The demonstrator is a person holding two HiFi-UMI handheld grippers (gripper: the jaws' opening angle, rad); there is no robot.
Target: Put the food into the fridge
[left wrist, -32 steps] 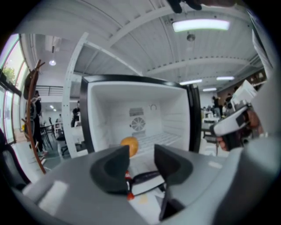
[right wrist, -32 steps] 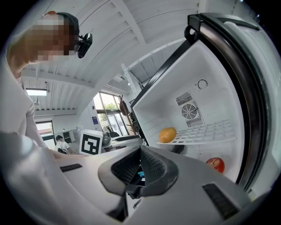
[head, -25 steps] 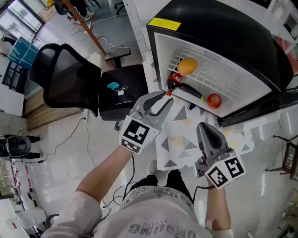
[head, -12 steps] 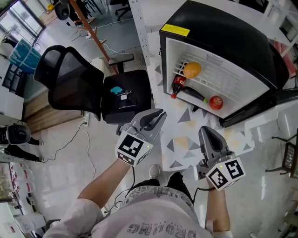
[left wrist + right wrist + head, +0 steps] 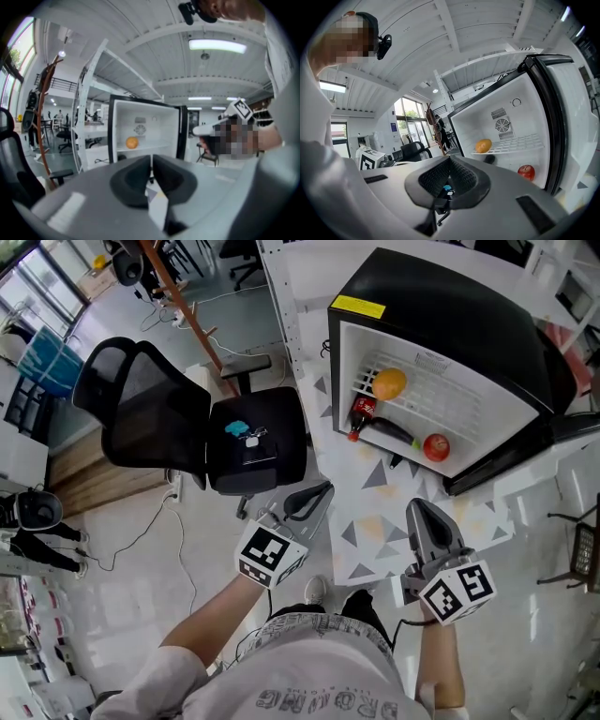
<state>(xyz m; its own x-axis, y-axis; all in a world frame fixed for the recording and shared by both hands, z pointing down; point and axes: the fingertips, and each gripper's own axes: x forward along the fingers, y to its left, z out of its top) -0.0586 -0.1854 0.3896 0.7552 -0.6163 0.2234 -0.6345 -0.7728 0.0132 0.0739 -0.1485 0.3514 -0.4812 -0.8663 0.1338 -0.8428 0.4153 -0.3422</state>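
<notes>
The small black fridge (image 5: 450, 306) stands open on the table. Inside it an orange (image 5: 388, 383) rests on the wire shelf. Below the shelf lie a cola bottle (image 5: 361, 414), a dark long vegetable (image 5: 389, 431) and a red apple (image 5: 435, 447). My left gripper (image 5: 323, 488) hangs over the table's left edge, well back from the fridge. Its jaws have just been closing and now meet with nothing between them (image 5: 151, 161). My right gripper (image 5: 419, 507) is shut and empty (image 5: 450, 161); it points at the fridge, where the orange (image 5: 483, 146) and apple (image 5: 526, 172) show.
A black office chair (image 5: 141, 413) stands left of the table, with a small teal item (image 5: 230, 427) on its seat. The table wears a triangle-patterned cloth (image 5: 375, 521). The fridge door (image 5: 572, 427) swings out to the right. A wooden pole (image 5: 183, 306) leans behind the chair.
The left gripper has drawn back from the cola bottle's cap toward me and its jaws have closed. The bottle stays in the fridge. The right gripper has barely shifted.
</notes>
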